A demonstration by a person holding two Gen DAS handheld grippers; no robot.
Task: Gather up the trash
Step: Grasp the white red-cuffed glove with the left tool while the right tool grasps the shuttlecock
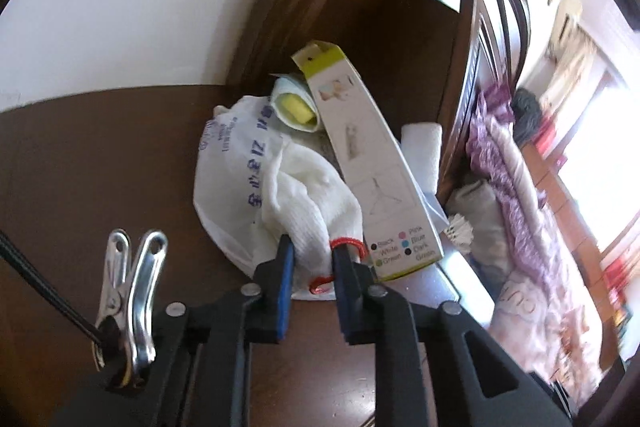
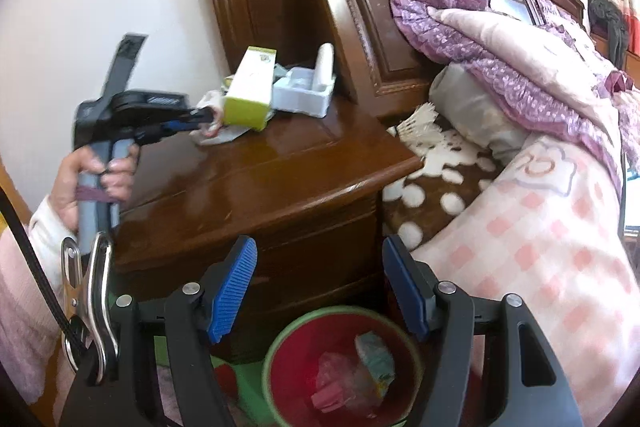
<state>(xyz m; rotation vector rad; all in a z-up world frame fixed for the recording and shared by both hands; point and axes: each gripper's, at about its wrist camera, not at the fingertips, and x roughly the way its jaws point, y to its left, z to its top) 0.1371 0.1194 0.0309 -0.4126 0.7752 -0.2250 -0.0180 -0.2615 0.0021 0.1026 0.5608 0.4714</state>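
A pile of trash lies on a dark wooden nightstand [image 1: 100, 167]. It holds a white plastic bag with blue print [image 1: 228, 163], a white knitted glove with red trim [image 1: 304, 199], a long white box with lime-green ends [image 1: 368, 163] and a yellow piece in a pale wrapper [image 1: 296, 107]. My left gripper [image 1: 314, 247] is shut on the cuff end of the glove. In the right wrist view the left gripper [image 2: 208, 119] reaches into the pile beside the box [image 2: 250, 91]. My right gripper [image 2: 320, 259] stands open and bare above a green-rimmed bin [image 2: 276, 343] holding wrappers.
A white foam tray [image 2: 300, 91] and a white roll [image 2: 324, 65] stand at the back of the nightstand [image 2: 260, 167]. A carved headboard [image 2: 400, 27] rises behind it. To the right is a bed with a pink checked quilt [image 2: 540, 247] and purple frilled bedding [image 2: 480, 39]. A person's hand [image 2: 100, 179] holds the left gripper.
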